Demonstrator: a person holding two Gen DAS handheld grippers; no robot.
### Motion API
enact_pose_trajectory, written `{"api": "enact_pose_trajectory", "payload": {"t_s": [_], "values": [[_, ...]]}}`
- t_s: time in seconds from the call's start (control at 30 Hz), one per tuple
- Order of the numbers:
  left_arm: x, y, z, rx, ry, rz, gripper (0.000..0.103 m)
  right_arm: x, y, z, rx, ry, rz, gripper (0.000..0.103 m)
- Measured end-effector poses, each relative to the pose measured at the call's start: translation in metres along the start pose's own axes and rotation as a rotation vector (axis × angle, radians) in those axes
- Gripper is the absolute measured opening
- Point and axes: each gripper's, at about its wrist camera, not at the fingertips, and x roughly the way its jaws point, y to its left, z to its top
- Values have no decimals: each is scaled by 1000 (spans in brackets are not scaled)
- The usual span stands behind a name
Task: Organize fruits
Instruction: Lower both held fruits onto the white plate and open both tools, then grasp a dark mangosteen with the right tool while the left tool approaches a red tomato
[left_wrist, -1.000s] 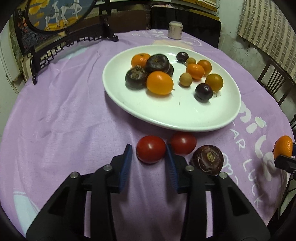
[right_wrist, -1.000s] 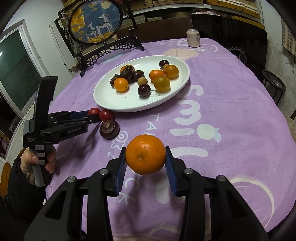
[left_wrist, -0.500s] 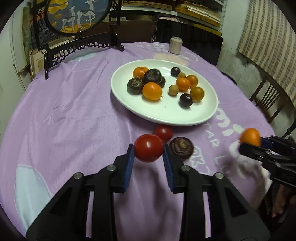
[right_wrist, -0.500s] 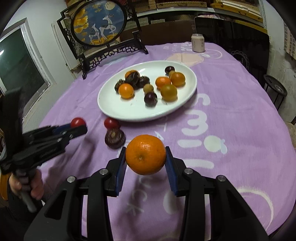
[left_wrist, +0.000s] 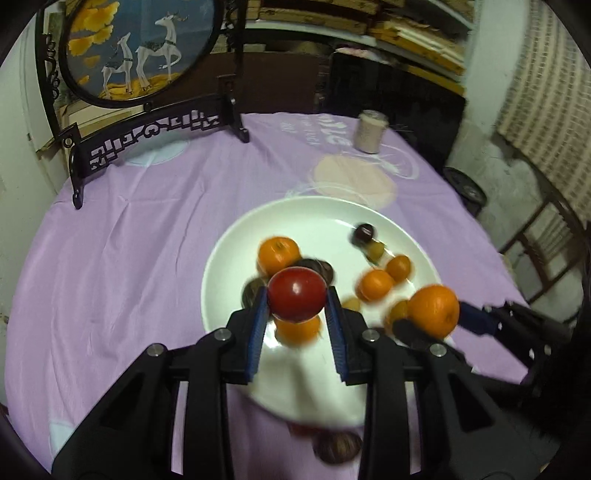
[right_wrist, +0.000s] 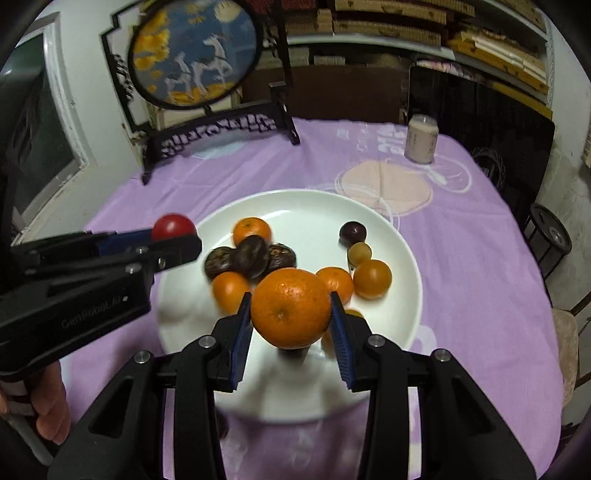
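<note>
My left gripper is shut on a red tomato and holds it above the near part of the white plate. My right gripper is shut on an orange above the plate's near side. The tomato and left gripper also show in the right wrist view, and the orange in the left wrist view. The plate holds several oranges, dark fruits and small yellow fruits. A dark brown fruit lies on the cloth just in front of the plate.
The round table has a purple cloth. A black framed deer screen stands at the back left. A pale can stands at the back. A chair is at the right.
Both grippers have moved forward from the table's near edge to above the plate, each carrying its fruit. The left gripper lifted the tomato off the cloth.
</note>
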Motion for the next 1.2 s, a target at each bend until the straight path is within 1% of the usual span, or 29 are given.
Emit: {"api": "enact_pose_trajectory", "payload": {"t_s": [0.13, 0.33, 0.37, 0.4, 0.43, 0.47, 0.5, 0.53, 0.63, 0.7, 0.73, 0.77, 0.83, 0.9, 1.0, 1.13, 1.2], "values": [[20, 6, 1, -20, 29, -8, 31, 22, -7, 0, 7, 39, 17, 40], [35, 7, 2, -17, 38, -19, 32, 33, -11, 2, 14, 43, 24, 40], [38, 6, 2, -14, 42, -25, 32, 34, -10, 2, 10, 40, 21, 42], [41, 6, 2, -16, 46, -32, 34, 35, -10, 2, 5, 33, 18, 49], [41, 6, 2, -22, 45, -37, 51, 33, -10, 2, -1, 5, 0, 64], [40, 9, 1, -36, 38, -38, 70, 30, -11, 2, -8, -26, -29, 65], [35, 12, 0, -53, 21, -39, 75, 27, -11, 2, -16, -42, -57, 65], [29, 14, 0, -64, 9, -43, 75, 23, -13, 2, -15, -49, -75, 65], [7, 23, -4, -93, -12, -62, 75, 3, -22, -1, 37, -60, -58, 65], [-13, 28, -15, -101, -22, -59, 77, -15, -22, -7, 46, -61, -56, 65], [-20, 30, -21, -101, -27, -52, 78, -28, -21, -14, 44, -66, -56, 66], [-32, 32, -32, -98, -40, -45, 79, -37, -19, -22, 44, -69, -56, 70], [-49, 35, -52, -95, -56, -32, 82, -59, -14, -41, 48, -75, -36, 70], [-62, 37, -72, -100, -64, -28, 82, -76, -8, -61, 49, -71, -6, 70], [-76, 39, -97, -107, -63, -39, 82, -91, 0, -77, 47, -68, 5, 70], [-86, 38, -110, -94, -66, -43, 82, -104, 16, -82, 13, -75, -5, 70], [-90, 36, -113, -92, -72, -45, 82, -104, 22, -86, -3, -66, -4, 70]]}}
